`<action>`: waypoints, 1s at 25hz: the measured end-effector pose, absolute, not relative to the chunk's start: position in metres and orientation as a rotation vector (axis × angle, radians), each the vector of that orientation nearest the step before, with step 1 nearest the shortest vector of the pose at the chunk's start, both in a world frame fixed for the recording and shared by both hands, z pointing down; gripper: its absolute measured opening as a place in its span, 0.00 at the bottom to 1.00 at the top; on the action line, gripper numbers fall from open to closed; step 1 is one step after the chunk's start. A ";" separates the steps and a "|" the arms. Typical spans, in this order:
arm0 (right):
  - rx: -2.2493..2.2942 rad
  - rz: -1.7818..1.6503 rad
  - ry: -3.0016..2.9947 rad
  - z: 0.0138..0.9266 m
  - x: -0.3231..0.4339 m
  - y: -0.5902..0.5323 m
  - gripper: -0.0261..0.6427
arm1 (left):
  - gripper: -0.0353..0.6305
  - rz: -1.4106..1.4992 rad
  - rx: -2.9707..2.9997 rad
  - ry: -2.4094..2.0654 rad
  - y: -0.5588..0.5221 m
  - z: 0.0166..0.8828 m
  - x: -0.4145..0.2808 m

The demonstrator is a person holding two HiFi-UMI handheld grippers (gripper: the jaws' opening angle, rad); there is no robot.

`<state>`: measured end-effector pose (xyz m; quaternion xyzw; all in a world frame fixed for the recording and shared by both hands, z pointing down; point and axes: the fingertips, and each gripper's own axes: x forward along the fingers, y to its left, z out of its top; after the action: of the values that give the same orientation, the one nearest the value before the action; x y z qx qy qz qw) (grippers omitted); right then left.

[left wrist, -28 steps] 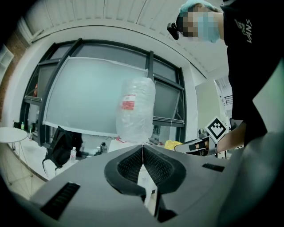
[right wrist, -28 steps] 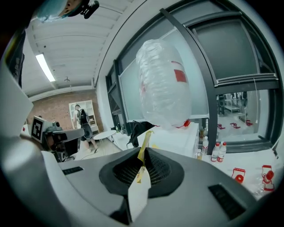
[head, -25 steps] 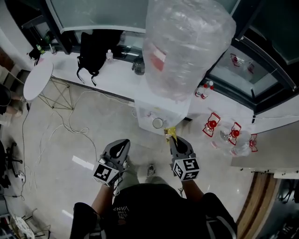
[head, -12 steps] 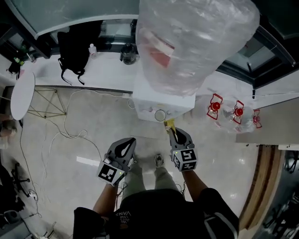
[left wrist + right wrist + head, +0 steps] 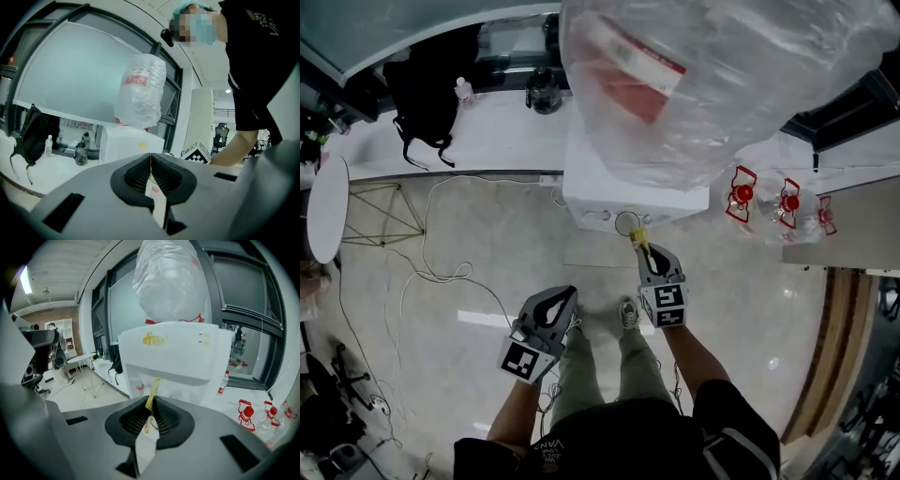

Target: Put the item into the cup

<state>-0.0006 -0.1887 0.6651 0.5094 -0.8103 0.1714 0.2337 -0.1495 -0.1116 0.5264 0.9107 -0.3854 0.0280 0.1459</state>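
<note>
A white cup (image 5: 625,223) stands in the front recess of a white water dispenser (image 5: 609,192). My right gripper (image 5: 644,251) is shut on a thin yellow strip (image 5: 639,238), whose tip sits just right of the cup's rim. In the right gripper view the yellow strip (image 5: 152,397) sticks up from the closed jaws of the right gripper (image 5: 152,406), facing the dispenser (image 5: 173,352). My left gripper (image 5: 565,294) hangs lower left, away from the cup. The left gripper (image 5: 150,157) is shut with nothing in it.
A large plastic-wrapped water bottle (image 5: 712,75) tops the dispenser. Red-capped bottles (image 5: 764,202) lie to its right. A white ledge (image 5: 487,122) with a black backpack (image 5: 427,75) runs behind. Cables (image 5: 441,272) trail on the floor, left. The person's feet (image 5: 626,312) are below the cup.
Both grippers have sunk. The right one has carried the yellow strip closer to the cup, while the left one has dropped back toward the person's legs.
</note>
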 end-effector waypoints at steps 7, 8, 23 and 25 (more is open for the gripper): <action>1.359 0.452 -2.140 0.731 -0.007 -0.219 0.12 | 0.08 0.099 2.595 -1.091 -0.119 0.561 -0.160; 1.353 0.452 -2.128 0.738 -0.007 -0.224 0.12 | 0.08 0.101 2.593 -1.091 -0.120 0.564 -0.161; 1.289 0.452 -1.972 0.818 -0.014 -0.260 0.12 | 0.08 0.106 2.529 -1.116 -0.115 0.599 -0.189; 1.277 0.440 -1.963 0.820 -0.016 -0.264 0.12 | 0.08 0.105 2.522 -1.117 -0.115 0.602 -0.190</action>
<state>-0.0160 -0.2635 0.8203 0.4979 -0.7652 0.1717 0.3701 -0.1904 -0.1146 0.6018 0.8971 -0.3974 0.0372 0.1895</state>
